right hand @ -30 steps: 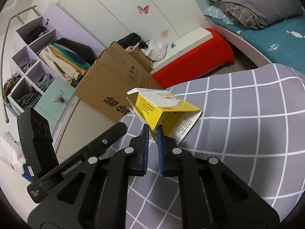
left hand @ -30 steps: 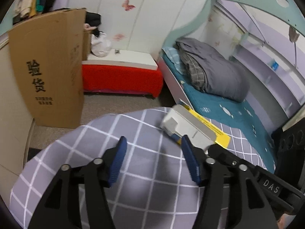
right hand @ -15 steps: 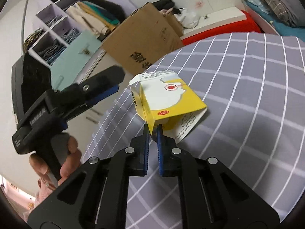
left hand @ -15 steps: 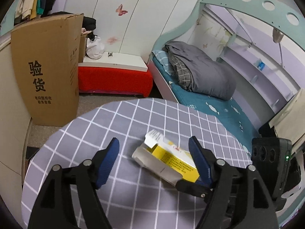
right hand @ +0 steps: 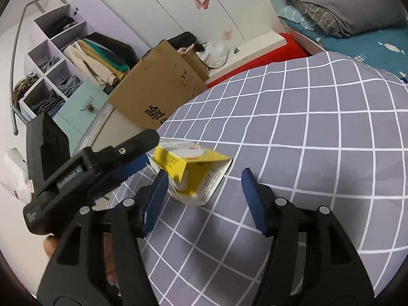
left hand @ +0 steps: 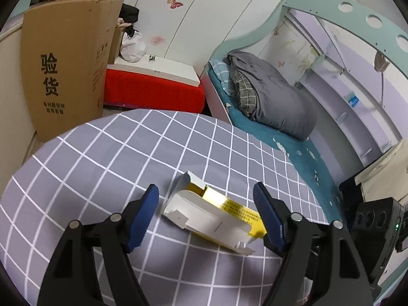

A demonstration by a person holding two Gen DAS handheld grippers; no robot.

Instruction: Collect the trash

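Two handheld grippers hover over a round table covered in a grey cloth (left hand: 107, 158) with a white grid. Nearest the left gripper (left hand: 205, 213), its two blue-padded fingers stand wide apart and hold nothing. Between them, touching neither pad, lies a flattened yellow and white carton (left hand: 216, 216) with its end flaps open, resting on the cloth.

In the right wrist view, the right gripper (right hand: 204, 199) is also spread wide and empty. The carton (right hand: 193, 170) sits just ahead of its fingertips, closer to the left-hand pad, tented up on the cloth. The left gripper's black body reaches in from the left side, its tip just beside the carton.

Judging by this, the collecting is at an early stage: the carton is ungrasped on the table, and no bin or bag for trash can be seen.

Farther off, beyond the table edge, stand a tall brown cardboard box (left hand: 66, 71), a red-sided bench (left hand: 153, 93) and a bed with a grey quilt (left hand: 275, 102).
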